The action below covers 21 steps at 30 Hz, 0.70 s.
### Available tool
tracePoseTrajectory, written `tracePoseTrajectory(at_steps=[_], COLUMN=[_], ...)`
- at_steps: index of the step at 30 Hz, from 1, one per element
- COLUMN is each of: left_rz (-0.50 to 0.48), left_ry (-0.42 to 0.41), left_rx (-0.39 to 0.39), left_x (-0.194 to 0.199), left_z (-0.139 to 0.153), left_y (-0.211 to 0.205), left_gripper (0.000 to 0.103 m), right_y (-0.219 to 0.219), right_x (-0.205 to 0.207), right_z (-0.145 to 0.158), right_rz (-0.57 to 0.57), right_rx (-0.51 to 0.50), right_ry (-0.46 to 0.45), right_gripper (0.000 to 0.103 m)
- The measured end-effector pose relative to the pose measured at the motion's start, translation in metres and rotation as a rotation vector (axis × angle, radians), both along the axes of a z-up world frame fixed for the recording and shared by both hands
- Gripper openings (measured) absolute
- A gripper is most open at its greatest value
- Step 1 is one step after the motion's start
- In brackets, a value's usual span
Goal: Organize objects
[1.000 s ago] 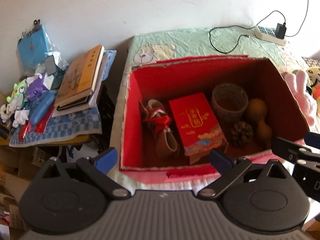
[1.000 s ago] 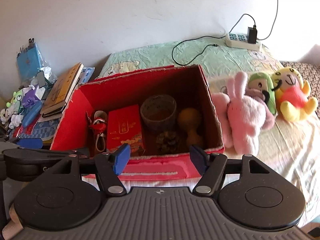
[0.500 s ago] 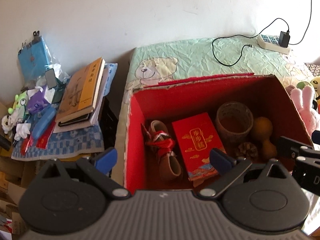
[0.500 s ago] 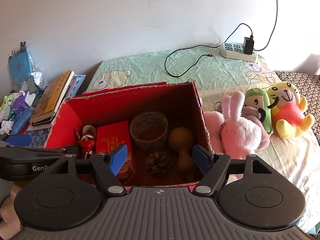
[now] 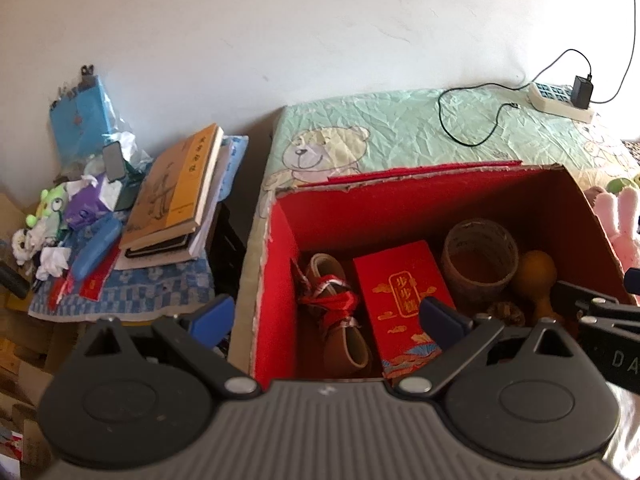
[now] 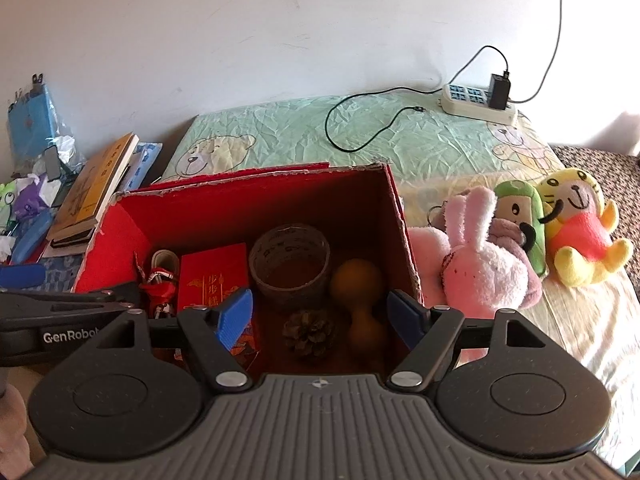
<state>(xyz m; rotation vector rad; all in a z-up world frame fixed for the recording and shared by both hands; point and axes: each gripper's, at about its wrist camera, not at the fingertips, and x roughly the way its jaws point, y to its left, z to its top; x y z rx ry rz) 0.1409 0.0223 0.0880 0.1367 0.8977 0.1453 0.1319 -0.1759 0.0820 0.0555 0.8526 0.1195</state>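
A red-lined cardboard box (image 5: 400,196) (image 6: 248,196) sits on the bed. Inside lie a small brown shoe with a red ribbon (image 5: 340,324) (image 6: 160,280), a red packet box (image 5: 400,292) (image 6: 212,276), a woven cup (image 5: 478,256) (image 6: 290,264), a pine cone (image 6: 308,332) (image 5: 506,314) and a gourd (image 6: 360,304) (image 5: 536,276). My left gripper (image 5: 326,316) is open and empty over the box's left front. My right gripper (image 6: 320,312) is open and empty above the pine cone and gourd.
A pink rabbit plush (image 6: 480,264), a green plush (image 6: 516,212) and a yellow plush (image 6: 576,228) lie right of the box. A power strip with cable (image 6: 476,104) lies on the bed at the back. Books (image 5: 176,192) and clutter sit on the left stand.
Both grippers have moved forward and higher over the box, so its inside now shows from above. Both stay open and empty.
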Motion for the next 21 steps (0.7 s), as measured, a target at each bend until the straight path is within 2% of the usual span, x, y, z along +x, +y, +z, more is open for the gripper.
tracePoseTrajectory(at_steps=[21], left_rz=[0.205], left_ry=[0.012], left_rx=[0.042], left_x=[-0.002], left_z=[0.002], left_y=[-0.058], left_gripper=[0.099], right_y=[-0.045], right_x=[0.029], right_z=[-0.007], right_rz=[0.237], right_rx=[0.054], right_ry=[0.031], right_gripper=[0.077])
